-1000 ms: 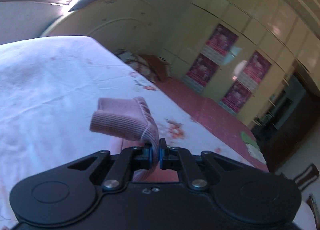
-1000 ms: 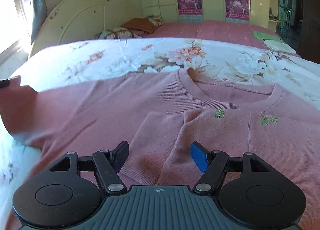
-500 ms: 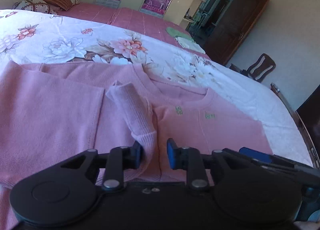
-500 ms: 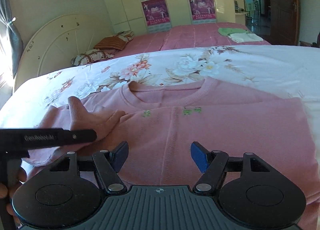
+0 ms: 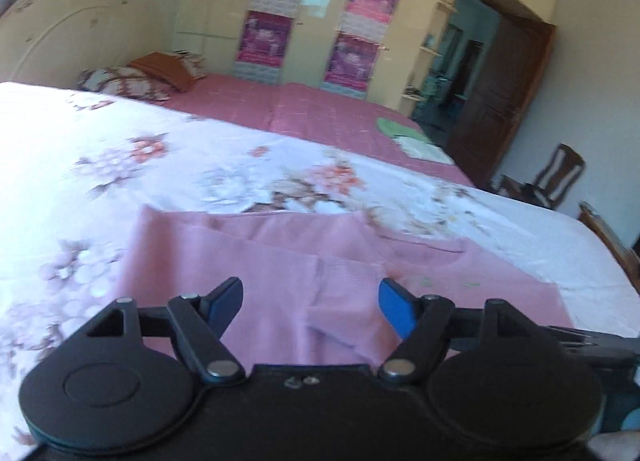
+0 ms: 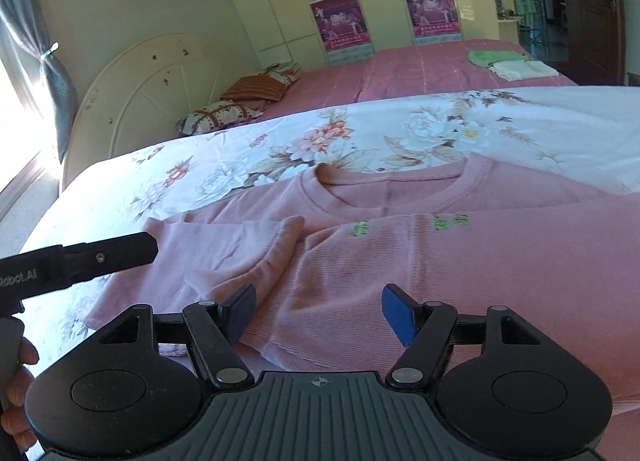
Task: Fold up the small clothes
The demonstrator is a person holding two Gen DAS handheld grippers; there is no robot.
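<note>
Surface: floral bedsheet (image 6: 400, 129).
Sweater (image 6: 460, 261): flat ahead of both grippers, sleeve (image 6: 256, 257) folded across.
Left gripper (image 5: 311, 297): jaws opening, nothing held.
Right gripper (image 6: 319, 309): jaws apart, empty.

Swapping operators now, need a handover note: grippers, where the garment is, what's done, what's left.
Left gripper: jaws opening, nothing pinched; the sleeve cuff lies loose on the cloth below.
Right gripper: jaws open, empty, above the sweater's front.
Pink sweater: flat, face up on the floral bedsheet, neckline away from you.
Done: both sleeves laid in over the chest; the left one looks bunched.
Left: probably smooth that sleeve, then fold the body and hem.
</note>
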